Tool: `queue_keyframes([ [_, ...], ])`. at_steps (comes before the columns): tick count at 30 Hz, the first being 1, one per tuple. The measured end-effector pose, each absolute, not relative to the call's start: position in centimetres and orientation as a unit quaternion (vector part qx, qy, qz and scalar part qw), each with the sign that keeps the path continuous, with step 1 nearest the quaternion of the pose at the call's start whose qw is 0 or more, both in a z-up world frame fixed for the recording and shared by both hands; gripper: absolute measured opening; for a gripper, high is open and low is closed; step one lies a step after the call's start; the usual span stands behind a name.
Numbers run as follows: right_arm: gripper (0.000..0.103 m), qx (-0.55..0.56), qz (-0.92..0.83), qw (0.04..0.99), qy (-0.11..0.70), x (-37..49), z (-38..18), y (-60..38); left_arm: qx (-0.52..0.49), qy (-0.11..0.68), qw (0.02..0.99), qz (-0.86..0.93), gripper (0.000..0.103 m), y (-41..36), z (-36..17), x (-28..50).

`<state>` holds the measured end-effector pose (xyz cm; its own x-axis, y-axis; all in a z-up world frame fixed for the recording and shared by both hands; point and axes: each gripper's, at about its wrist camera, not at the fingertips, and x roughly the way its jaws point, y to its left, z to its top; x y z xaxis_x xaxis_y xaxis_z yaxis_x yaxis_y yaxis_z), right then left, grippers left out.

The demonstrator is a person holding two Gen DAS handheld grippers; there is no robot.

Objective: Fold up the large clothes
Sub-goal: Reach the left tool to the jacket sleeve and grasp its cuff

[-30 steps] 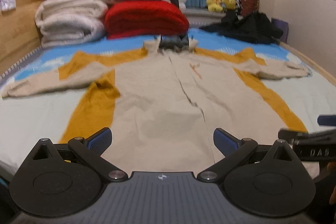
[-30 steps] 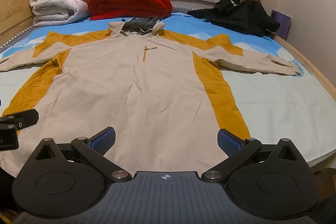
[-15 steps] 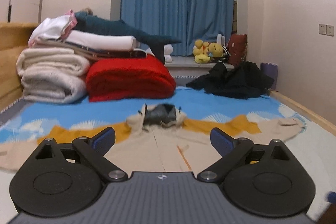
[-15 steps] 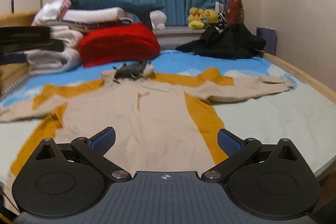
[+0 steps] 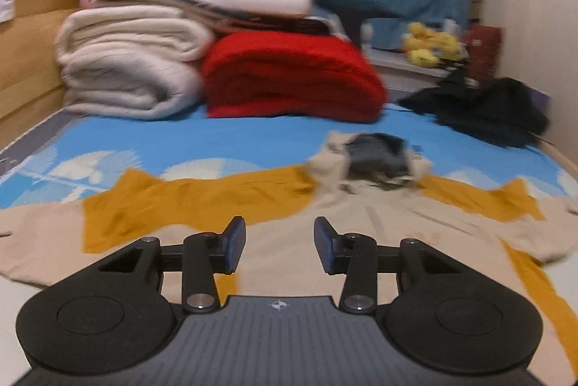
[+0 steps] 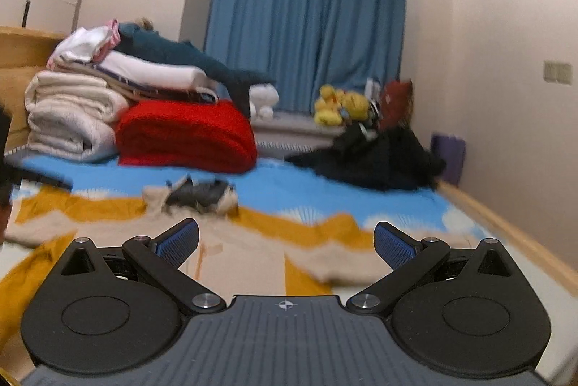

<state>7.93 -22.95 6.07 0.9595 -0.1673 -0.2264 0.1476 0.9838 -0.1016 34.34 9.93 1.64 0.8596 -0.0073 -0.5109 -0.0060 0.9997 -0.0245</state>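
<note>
A large beige jacket with mustard-yellow panels (image 5: 289, 230) lies spread flat on the bed, its grey-lined collar (image 5: 375, 156) toward the far end and sleeves out to both sides. It also shows in the right wrist view (image 6: 249, 241). My left gripper (image 5: 279, 245) hovers low over the upper chest, jaws partly closed with a gap, holding nothing. My right gripper (image 6: 286, 239) is wide open and empty, low over the jacket's right half. Both views are blurred.
Folded white quilts (image 5: 126, 68), a red blanket (image 5: 292, 78) and stacked clothes sit at the bed's head. A black garment heap (image 6: 375, 154) and yellow plush toys (image 6: 339, 106) lie at the far right. A wooden bed rail (image 6: 505, 234) runs along the right.
Both grippers moved forward and lower over the jacket toward the collar. The left gripper's jaws have narrowed from wide open to a smaller gap. The right jaws stay wide.
</note>
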Motion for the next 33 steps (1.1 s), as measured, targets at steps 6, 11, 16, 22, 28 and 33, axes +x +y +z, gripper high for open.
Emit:
queue_keyframes([
  [6, 0.102, -0.04, -0.034, 0.996, 0.07, 18.1, 9.1, -21.0, -0.053, 0.29, 0.954, 0.049, 0.046, 14.8, 0.1, 37.2],
  [11, 0.102, -0.032, 0.008, 0.998, 0.051, 23.8, 8.3, -19.3, -0.07, 0.306, 0.946, 0.081, 0.046, 17.7, -1.2, 38.3],
  [16, 0.1, -0.038, 0.035, 0.995, 0.086, 26.2, 5.3, -18.6, -0.095, 0.321, 0.934, 0.121, 0.046, 21.1, -2.5, 39.7],
  [22, 0.096, -0.041, 0.049, 0.993, 0.098, 28.5, 3.7, -18.3, -0.157, 0.341, 0.909, 0.181, 0.046, 26.7, -4.1, 41.1],
  [28, 0.071, -0.033, 0.057, 0.993, 0.1, 30.2, 2.5, -18.0, -0.233, 0.351, 0.873, 0.246, 0.051, 33.0, -5.3, 41.1],
  [33, 0.071, -0.022, 0.061, 0.991, 0.117, 31.6, 1.7, -17.4, -0.289, 0.35, 0.84, 0.297, 0.054, 38.0, -5.9, 40.1],
])
